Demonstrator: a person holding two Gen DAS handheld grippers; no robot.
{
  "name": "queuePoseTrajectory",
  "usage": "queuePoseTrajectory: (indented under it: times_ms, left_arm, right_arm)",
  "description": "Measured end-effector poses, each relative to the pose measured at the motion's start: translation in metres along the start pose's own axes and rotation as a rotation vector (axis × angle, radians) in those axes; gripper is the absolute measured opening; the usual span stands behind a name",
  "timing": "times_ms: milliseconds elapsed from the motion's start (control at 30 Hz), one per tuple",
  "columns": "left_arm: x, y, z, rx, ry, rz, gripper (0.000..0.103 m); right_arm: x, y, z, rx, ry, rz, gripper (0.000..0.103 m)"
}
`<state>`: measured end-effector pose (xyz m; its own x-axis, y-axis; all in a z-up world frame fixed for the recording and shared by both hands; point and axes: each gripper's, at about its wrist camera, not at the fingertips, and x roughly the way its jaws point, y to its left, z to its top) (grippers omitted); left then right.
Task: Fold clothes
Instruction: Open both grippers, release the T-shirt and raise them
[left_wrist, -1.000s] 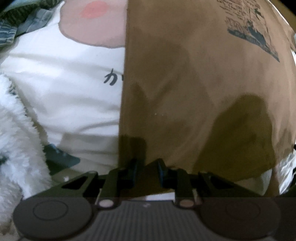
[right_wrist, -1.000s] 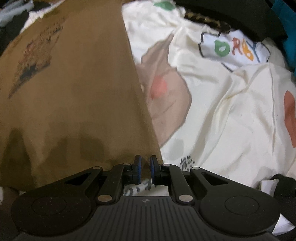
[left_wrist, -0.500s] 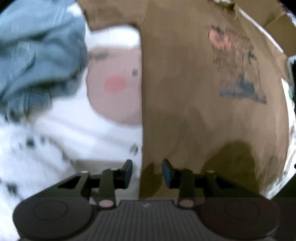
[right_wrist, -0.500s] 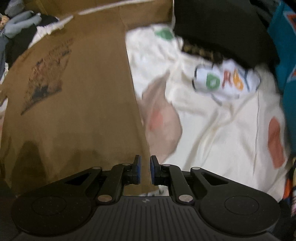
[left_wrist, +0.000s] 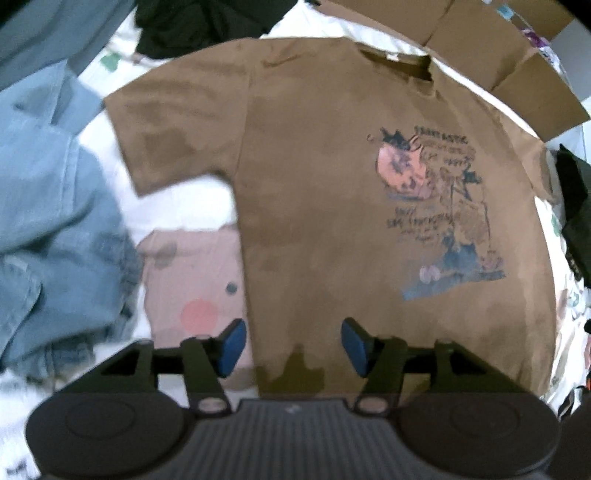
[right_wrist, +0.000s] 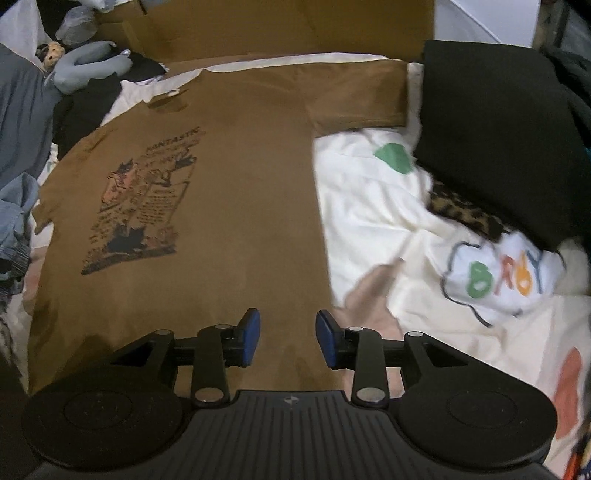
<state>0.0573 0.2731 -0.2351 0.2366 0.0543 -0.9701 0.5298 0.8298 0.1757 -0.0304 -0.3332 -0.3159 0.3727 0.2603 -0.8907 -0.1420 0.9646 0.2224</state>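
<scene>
You had the brown T-shirt (right_wrist: 240, 206) spread flat, print up, on the white bedding (right_wrist: 369, 206), both the left gripper (left_wrist: 290, 349) and right gripper (right_wrist: 288, 339) splayed and seemingly empty above its hem, apparently ready for a lengthwise fold.

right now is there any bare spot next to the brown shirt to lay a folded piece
Little. The best patch is the cream sheet between the brown t-shirt and the black garment. On the other side, denim clothes crowd up to the sleeve. Cardboard borders the collar end.
</scene>
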Motion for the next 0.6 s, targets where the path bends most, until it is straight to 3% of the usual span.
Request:
queuePoseTrajectory:
  times_ms: [133,200,600]
  left_arm:
    - [0.004,-0.007,0.019,0.011,-0.055,-0.024,0.061]
    - [0.008,-0.011,0.029,0.011,-0.079,-0.038,0.061]
    - [0.073,-0.041,0.095,0.051,-0.206,-0.051,0.066]
  right_arm:
    - [0.01,0.012,0.015,-0.05,-0.02,0.013,0.042]
    - [0.016,0.016,0.022,-0.061,-0.033,0.015,0.049]
    - [0.085,0.025,0.088,-0.16,-0.156,-0.015,0.064]
